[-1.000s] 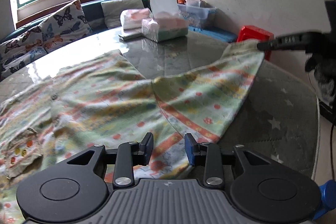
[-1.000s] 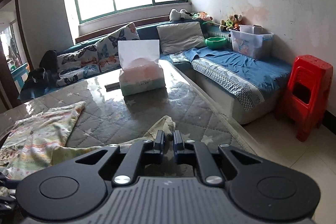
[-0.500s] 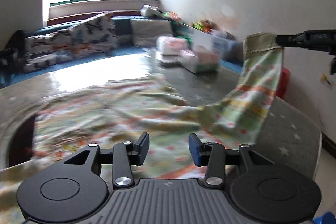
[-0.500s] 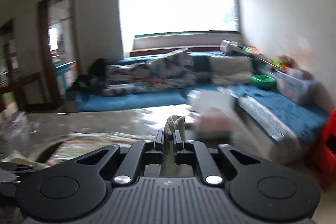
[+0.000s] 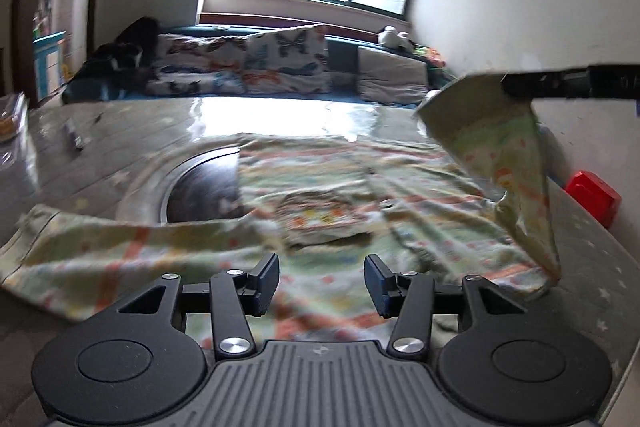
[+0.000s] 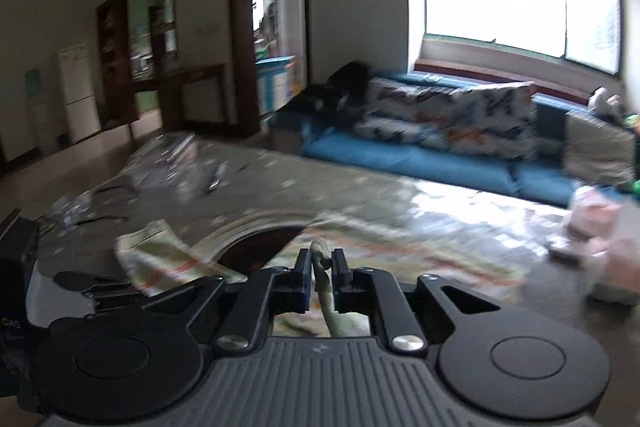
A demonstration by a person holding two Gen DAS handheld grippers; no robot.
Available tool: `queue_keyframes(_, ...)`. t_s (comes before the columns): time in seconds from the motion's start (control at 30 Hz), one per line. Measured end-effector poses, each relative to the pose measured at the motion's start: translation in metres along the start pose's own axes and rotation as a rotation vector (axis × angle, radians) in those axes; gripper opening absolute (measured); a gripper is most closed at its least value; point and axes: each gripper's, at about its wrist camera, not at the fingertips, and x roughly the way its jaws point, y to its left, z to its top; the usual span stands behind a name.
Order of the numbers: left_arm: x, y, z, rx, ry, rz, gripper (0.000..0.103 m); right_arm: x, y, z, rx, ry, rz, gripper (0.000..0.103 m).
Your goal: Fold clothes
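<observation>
A pale green garment [image 5: 320, 195] with orange and red print lies spread on the round glass-topped table [image 5: 120, 131]. My left gripper [image 5: 322, 277] is open and empty, low over the garment's near part. My right gripper [image 6: 322, 267] is shut on a corner of the garment [image 6: 320, 255]. In the left wrist view it comes in from the right [image 5: 508, 87] and holds that corner [image 5: 492, 131] lifted above the table, with the cloth hanging down from it. The rest of the garment [image 6: 160, 255] shows below in the right wrist view.
A dark round inset [image 5: 204, 187] sits in the table's middle, partly under the garment. Small items [image 5: 74, 135] lie at the table's far left. A blue sofa with butterfly cushions [image 5: 248, 67] runs behind. A red stool [image 5: 592, 195] stands right. A tissue pack [image 6: 596, 219] lies on the table.
My right gripper has carried the garment's corner up and leftward over the table. Both cameras have swung left, towards the window and the door. My left gripper has stayed open.
</observation>
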Motion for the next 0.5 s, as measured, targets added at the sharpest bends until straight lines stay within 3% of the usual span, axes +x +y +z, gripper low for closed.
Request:
queue_keyframes(0.07, -0.002, 0.005, -0.002, -0.008, 0.002, 0.015, 0.051, 0.005, 0.009, -0.002, -0.01, 0.014, 0.024, 0.018)
queue_keyframes(0.23, -0.002, 0.006, 0.002, -0.008, -0.005, 0.024, 0.052, -0.011, 0.002, -0.011, -0.025, 0.035, 0.002, 0.021)
queue_keyframes(0.5, 0.02, -0.027, 0.013, 0.054, 0.016, -0.049, 0.049, -0.004, -0.053, -0.072, 0.021, 0.24, -0.115, 0.021)
